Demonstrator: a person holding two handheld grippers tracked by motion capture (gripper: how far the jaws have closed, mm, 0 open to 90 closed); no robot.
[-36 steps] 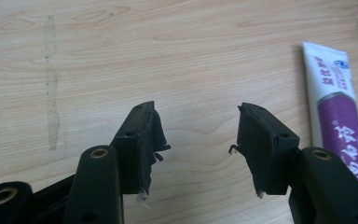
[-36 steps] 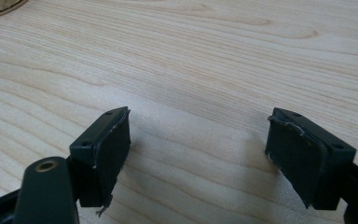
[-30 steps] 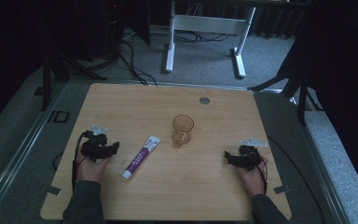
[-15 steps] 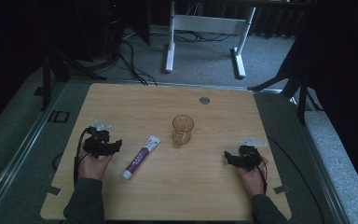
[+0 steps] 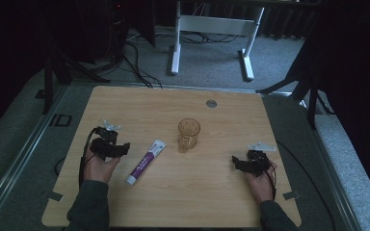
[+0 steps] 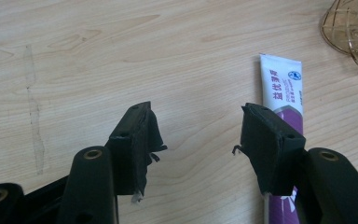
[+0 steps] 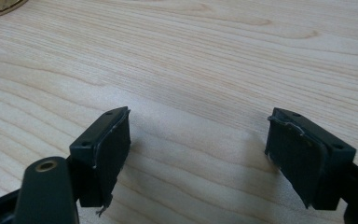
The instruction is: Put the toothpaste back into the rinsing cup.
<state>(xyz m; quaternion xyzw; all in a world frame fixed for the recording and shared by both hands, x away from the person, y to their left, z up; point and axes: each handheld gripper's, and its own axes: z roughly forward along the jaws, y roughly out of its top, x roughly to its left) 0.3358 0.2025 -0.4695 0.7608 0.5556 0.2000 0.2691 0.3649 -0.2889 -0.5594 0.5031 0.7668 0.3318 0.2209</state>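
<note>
Two hand-held grippers low over a wooden table (image 5: pixel 221 202), one white-and-purple toothpaste tube (image 5: pixel 147 161) flat on it between them. Left gripper (image 5: pixel 124 148): jaws spread wide, just opened further, nothing but bare wood between the pads. Right gripper (image 5: pixel 236 163): jaws likewise spread and empty, over bare table in the right gripper view (image 7: pixel 198 144).

Tube on a diagonal in the high view: cap end toward the person, flat crimped end toward the amber glass cup (image 5: pixel 189 134), near it but apart. Left gripper just beside the tube, on its left; right gripper well apart, beyond the cup's side of the table.

In the left gripper view (image 6: pixel 196 135), tube (image 6: pixel 282 88) off to the right of the gap, lower part hidden behind the right-hand jaw, long axis running away from the camera, roughly in line with the jaws.

Probable requirement for a pick by the nearer left hand: a sideways shift toward the tube, closing line already across its narrow width.
</note>
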